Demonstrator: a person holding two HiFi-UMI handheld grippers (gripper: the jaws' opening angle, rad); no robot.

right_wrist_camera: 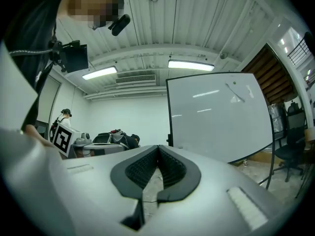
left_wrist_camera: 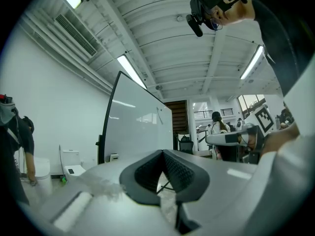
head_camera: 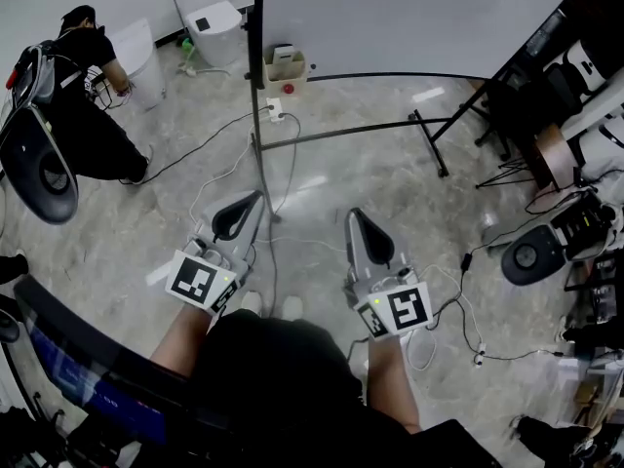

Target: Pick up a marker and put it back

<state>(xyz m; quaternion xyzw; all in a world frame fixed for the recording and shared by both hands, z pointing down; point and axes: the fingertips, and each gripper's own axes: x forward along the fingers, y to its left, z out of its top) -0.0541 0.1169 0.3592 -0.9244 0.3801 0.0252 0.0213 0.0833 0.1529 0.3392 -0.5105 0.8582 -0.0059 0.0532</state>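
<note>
Left gripper (head_camera: 255, 199) and right gripper (head_camera: 353, 214), smooth grey plastic with black ribbed pads (right_wrist_camera: 142, 168), are held clenched and empty above a glossy marbled floor (head_camera: 341, 164), pointing toward a flat whiteboard (head_camera: 409, 18); the marker cannot be made out.

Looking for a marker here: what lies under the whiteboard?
Below the whiteboard lie a cardboard box, a white power strip and cables; the board covers the floor behind it. Box contents unclear.
</note>
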